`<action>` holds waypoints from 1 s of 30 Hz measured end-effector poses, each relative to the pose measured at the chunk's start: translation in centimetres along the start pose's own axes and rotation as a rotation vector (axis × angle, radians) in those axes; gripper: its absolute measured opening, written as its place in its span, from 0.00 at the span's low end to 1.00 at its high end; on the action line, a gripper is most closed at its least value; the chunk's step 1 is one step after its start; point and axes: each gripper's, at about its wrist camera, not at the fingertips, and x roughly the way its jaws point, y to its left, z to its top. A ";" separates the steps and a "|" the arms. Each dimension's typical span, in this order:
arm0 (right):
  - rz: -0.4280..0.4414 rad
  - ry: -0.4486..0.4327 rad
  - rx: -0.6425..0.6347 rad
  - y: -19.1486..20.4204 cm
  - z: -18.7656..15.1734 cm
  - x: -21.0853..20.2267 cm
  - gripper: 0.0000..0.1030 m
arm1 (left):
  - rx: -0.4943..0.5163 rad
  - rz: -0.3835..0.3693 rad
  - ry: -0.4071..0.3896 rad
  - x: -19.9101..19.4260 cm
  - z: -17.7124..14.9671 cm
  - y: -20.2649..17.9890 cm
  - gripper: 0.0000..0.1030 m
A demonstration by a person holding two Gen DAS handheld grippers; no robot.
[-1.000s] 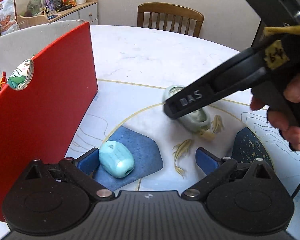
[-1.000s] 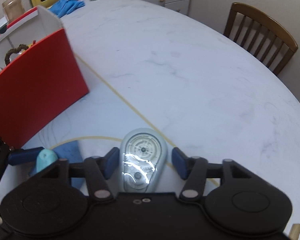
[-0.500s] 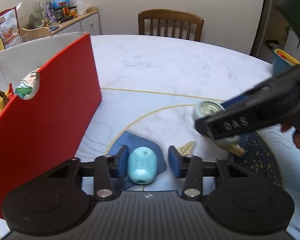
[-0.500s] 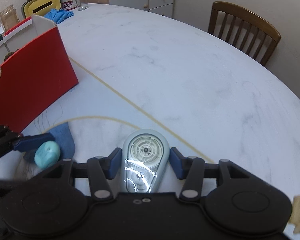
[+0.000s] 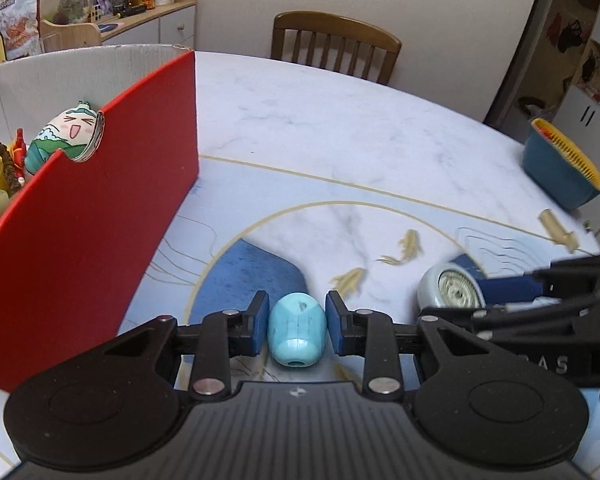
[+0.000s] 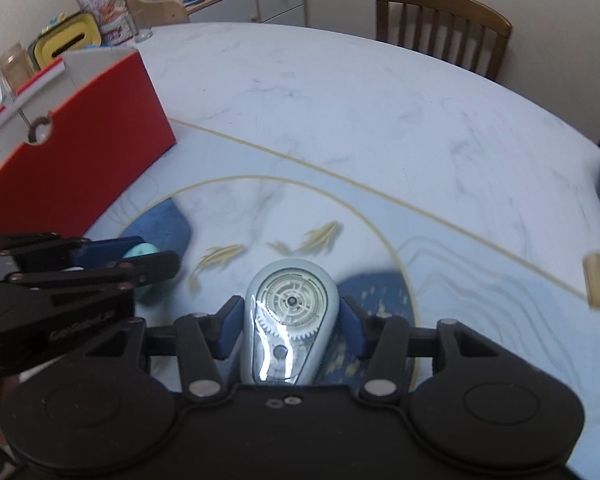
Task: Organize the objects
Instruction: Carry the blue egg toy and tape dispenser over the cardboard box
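Observation:
My left gripper (image 5: 297, 322) is shut on a turquoise egg-shaped object (image 5: 297, 329) and holds it above the table. My right gripper (image 6: 291, 322) is shut on a pale grey correction-tape dispenser (image 6: 287, 318) with clear gears showing. The dispenser also shows in the left wrist view (image 5: 450, 288), to the right of the turquoise object. The turquoise object peeks out behind the left gripper in the right wrist view (image 6: 140, 251). A red cardboard box (image 5: 84, 216) with white inner walls stands at the left, holding a cartoon-face pouch (image 5: 66, 134) and other toys.
The round marble table (image 5: 340, 132) has gold lines, blue patches and printed gold fish. A blue bin with a yellow rim (image 5: 562, 168) stands at the right edge. A beige cylinder (image 5: 556, 226) lies near it. A wooden chair (image 5: 336, 50) stands behind the table.
My left gripper closed on the turquoise object and lifted it. My right gripper, holding the dispenser, moved right and toward me, away from the box.

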 end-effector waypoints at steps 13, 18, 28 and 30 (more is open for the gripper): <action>-0.030 -0.058 0.100 3.0 -1.6 -5.4 0.48 | -0.094 -0.116 0.008 -4.0 0.6 2.6 0.29; -0.054 -0.085 0.125 4.7 -1.0 -6.6 0.48 | -0.077 -0.158 -0.010 -5.9 1.5 4.5 0.29; -0.078 -0.130 0.165 9.2 1.3 -8.6 0.48 | -0.002 -0.242 -0.025 -9.9 4.3 8.0 0.29; -0.081 -0.137 0.181 10.0 1.8 -8.9 0.48 | 0.015 -0.251 -0.032 -10.6 5.0 8.6 0.29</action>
